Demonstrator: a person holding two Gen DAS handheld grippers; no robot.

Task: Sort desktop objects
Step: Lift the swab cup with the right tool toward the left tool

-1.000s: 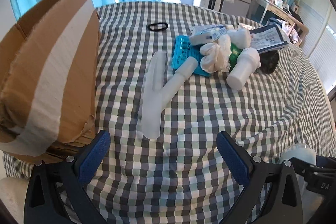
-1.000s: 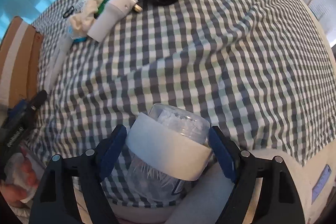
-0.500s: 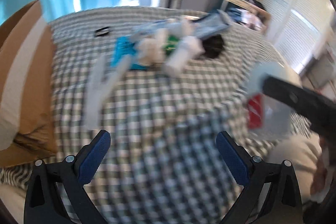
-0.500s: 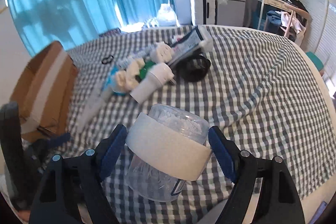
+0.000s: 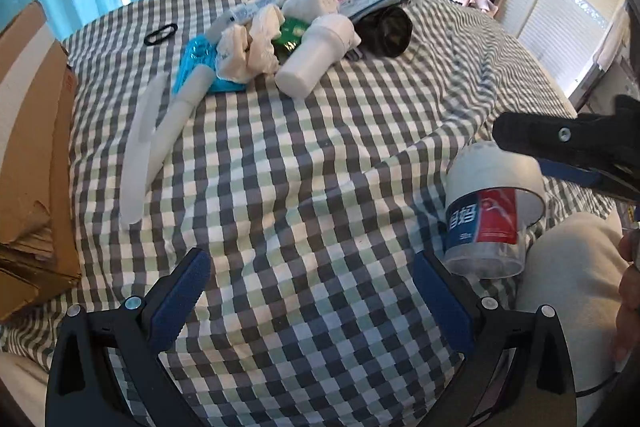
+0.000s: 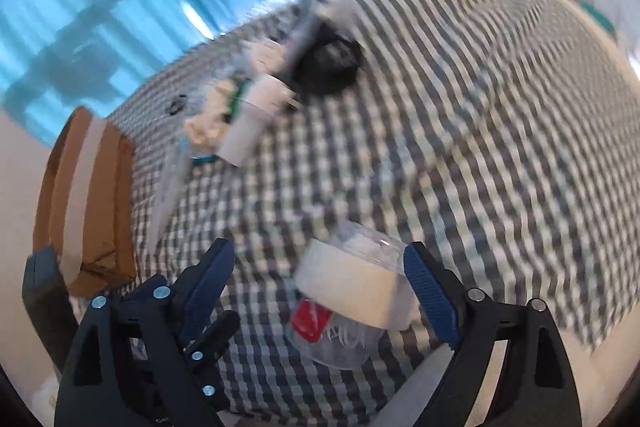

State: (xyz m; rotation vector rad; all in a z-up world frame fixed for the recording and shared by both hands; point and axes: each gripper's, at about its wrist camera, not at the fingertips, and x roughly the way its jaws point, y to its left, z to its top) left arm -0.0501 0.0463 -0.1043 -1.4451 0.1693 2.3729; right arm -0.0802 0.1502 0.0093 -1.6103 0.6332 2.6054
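The left gripper (image 5: 308,291) was seen at the bottom of its frame, spread wide and empty over the checked cloth (image 5: 320,155). The right gripper (image 6: 320,287) jaws had just been opening; the clear cotton-swab jar (image 6: 352,291) lay between the pads, touching the right pad and clear of the left one. A cardboard box (image 5: 32,147) stood at left.

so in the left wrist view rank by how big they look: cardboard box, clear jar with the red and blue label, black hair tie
1. cardboard box, cut off at the frame's edge
2. clear jar, though it sits near the camera, which inflates it
3. black hair tie, smallest and farthest
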